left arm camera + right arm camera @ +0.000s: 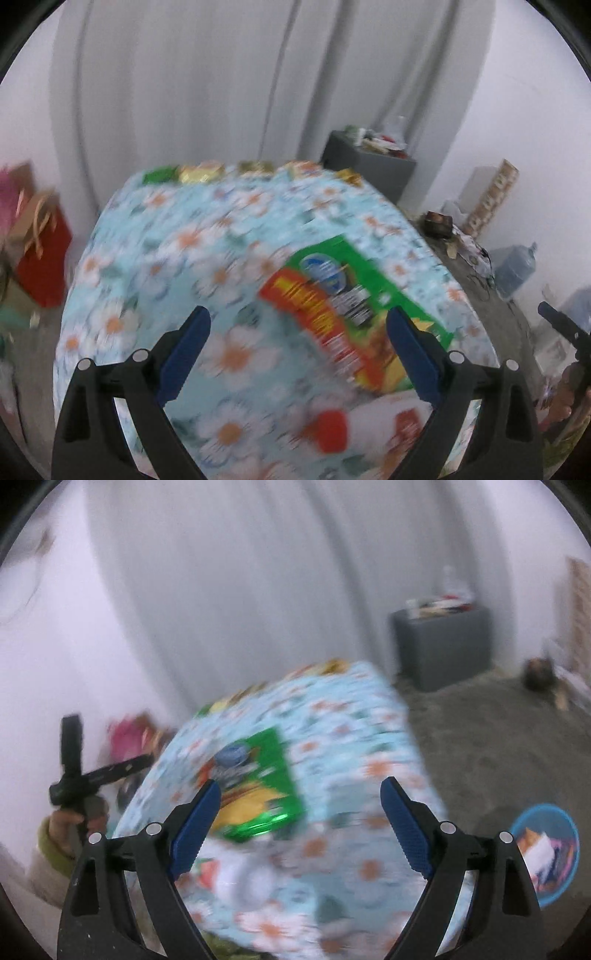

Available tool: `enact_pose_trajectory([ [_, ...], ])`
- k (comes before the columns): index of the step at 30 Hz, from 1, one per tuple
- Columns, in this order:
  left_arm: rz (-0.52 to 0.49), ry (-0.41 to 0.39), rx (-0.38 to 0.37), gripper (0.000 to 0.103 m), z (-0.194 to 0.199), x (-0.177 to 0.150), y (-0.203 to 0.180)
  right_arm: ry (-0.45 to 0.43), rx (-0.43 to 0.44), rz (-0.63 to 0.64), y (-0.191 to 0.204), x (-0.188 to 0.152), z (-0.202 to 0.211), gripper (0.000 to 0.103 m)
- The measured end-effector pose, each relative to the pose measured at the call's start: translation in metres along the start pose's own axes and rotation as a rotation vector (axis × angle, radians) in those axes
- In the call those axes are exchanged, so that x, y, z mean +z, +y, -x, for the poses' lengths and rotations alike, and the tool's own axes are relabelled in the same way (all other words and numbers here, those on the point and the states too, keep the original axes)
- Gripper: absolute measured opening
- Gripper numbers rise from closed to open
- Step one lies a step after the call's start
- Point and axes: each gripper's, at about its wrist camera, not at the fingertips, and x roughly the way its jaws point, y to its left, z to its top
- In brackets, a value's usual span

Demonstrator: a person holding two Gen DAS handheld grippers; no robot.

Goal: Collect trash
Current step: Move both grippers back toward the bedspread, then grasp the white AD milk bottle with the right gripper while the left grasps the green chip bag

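**Q:** Tongs in the left wrist view: what state, and over what?

**A:** Left tongs (297, 354) stand spread wide, nothing between the blue pads. Beneath them lies the surface (155, 258), covered in a pale blue daisy cloth. The green and red packet (354, 310) lies flat on the cloth, just ahead and toward the right pad; the picture is blurred. A white wrapper with red patches (369, 421) lies nearer the camera, touching or just beside the packet; which, I cannot tell. Small gold and green wrappers (207, 171) line the far edge.

**Q:** How should the packet handle?

**A:** Judged as thin printed foil or film: light, limp, glossy, hence slippery, and not fragile. Lying flat, it offers no raised body, so an edge or a corner, pinched with one pad slid under, looks the best hold.

**Q:** And the right wrist view?

**A:** Right tongs (301, 827) are likewise spread and empty. The same packet sits toward the left pad, its near end shiny and slightly puffed, a second possible hold. On the floor at right stands a blue basket (569, 827) already holding scraps, the likely destination. At left a hand (70, 823) grips the other tool.
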Motion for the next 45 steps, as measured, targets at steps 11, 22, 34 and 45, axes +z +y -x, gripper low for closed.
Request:
enact_pose_trajectory([
  [11, 0.091, 0.028, 0.013, 0.094, -0.005, -0.030, 0.042, 0.304, 0.039, 0.697, 0.161, -0.037, -0.091, 0.084],
  [22, 0.138, 0.050, 0.002, 0.094, -0.018, -0.039, 0.057, 0.535, -0.025, 0.918, 0.177, -0.082, -0.142, 0.066],
  [34, 0.154, 0.048, -0.062, 0.094, -0.029, -0.037, 0.048, 0.272, -0.037, 0.673, 0.148, -0.071, -0.078, 0.064],
  [45, 0.260, 0.194, -0.419, 0.092, -0.066, -0.038, 0.006, 0.101, -0.196, -0.090, 0.030, -0.038, -0.049, 0.061],
])
